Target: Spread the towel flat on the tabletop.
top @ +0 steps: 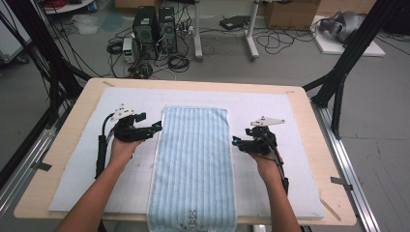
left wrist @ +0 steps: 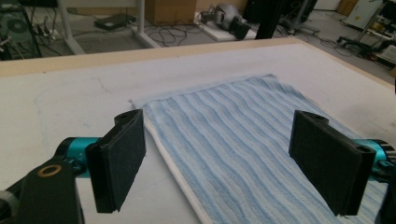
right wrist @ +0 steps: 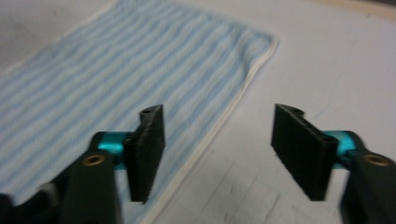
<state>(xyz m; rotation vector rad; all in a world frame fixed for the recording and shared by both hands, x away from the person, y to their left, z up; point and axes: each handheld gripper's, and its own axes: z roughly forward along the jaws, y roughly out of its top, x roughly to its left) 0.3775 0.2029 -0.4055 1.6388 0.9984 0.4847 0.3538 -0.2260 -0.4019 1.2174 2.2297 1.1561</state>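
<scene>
Forearms enter the high view from the bottom edge, each hand gripping one set of tongs. Left tongs (top: 157, 126) sit just beside the left long edge of the striped blue towel (top: 193, 164), pointing inward toward it; the left hand (top: 123, 147) is wrapped around the body from behind, wrist roughly level. Right tongs (top: 235, 141) sit just beside the towel's right long edge, also pointing inward, with the right hand (top: 263, 162) behind them. The towel lies flat and lengthwise down the middle of the white mat (top: 77, 164) on the tabletop (top: 300, 104); its near end hangs over the front edge, where a small rabbit motif (top: 192, 218) shows.

Left gripper view: the left tongs (left wrist: 224, 163) stand wide apart, nothing between the pads. One pad is over bare mat just outside the towel's white hem, the other over the striped cloth (left wrist: 233, 135). Whether either pad touches the surface cannot be told. The towel's far corner lies ahead, with the mat (left wrist: 70, 102) beyond it.

Right gripper view: the right tongs (right wrist: 219, 149) are likewise spread apart and hold nothing. One pad is over the towel (right wrist: 116, 70), the other over the mat (right wrist: 327, 60); the hemmed edge runs between them. This view is slightly blurred.
</scene>
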